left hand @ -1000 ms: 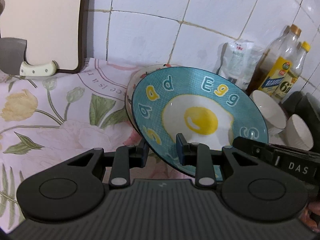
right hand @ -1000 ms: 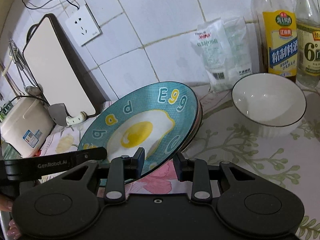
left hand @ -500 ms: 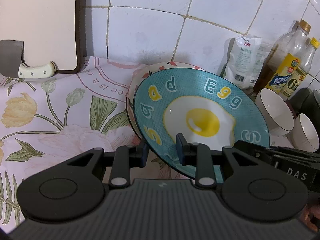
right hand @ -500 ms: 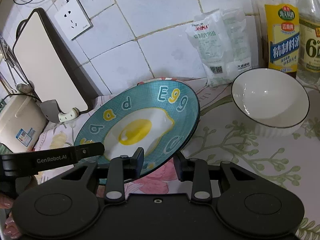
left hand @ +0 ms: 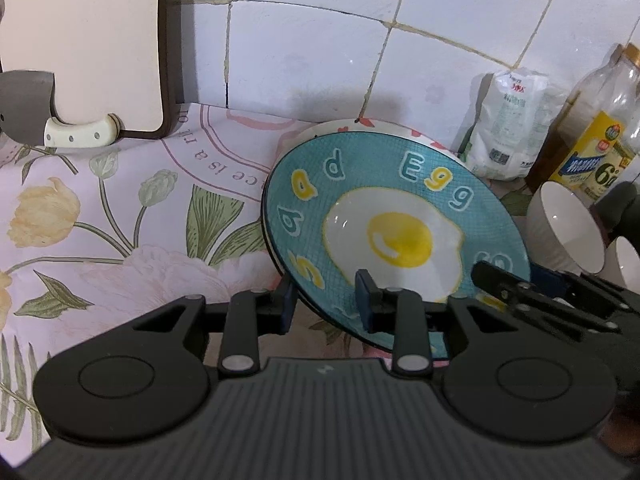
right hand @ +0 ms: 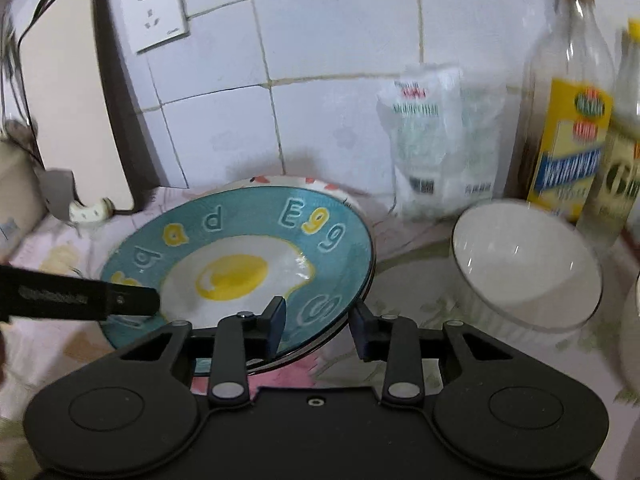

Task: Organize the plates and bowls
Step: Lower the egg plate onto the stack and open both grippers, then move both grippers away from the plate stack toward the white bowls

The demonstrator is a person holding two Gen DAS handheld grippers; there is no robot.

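Observation:
A teal plate with a fried-egg picture (left hand: pixel 396 216) (right hand: pixel 240 264) is held tilted over a white plate with red marks (left hand: pixel 384 125) (right hand: pixel 296 181) on the flowered cloth. My left gripper (left hand: pixel 326 300) straddles the teal plate's near left rim, one finger under it and one over it. My right gripper (right hand: pixel 318 326) straddles its near right rim the same way. Both pairs of jaws stand partly apart with the rim between them. A white bowl (right hand: pixel 528 268) (left hand: pixel 568 228) sits to the right, with a second bowl's edge (left hand: pixel 628 260) beside it.
A cutting board (left hand: pixel 80 40) and a cleaver (left hand: pixel 44 120) lean on the tiled wall at the left. A white bag (right hand: pixel 440 140) and two bottles (right hand: pixel 568 120) stand at the back right. A wall socket (right hand: pixel 156 8) is above.
Both grippers and the teal plate have moved forward and down toward the white plate, and the plate's tilt has flattened. The right wrist view is blurred by motion.

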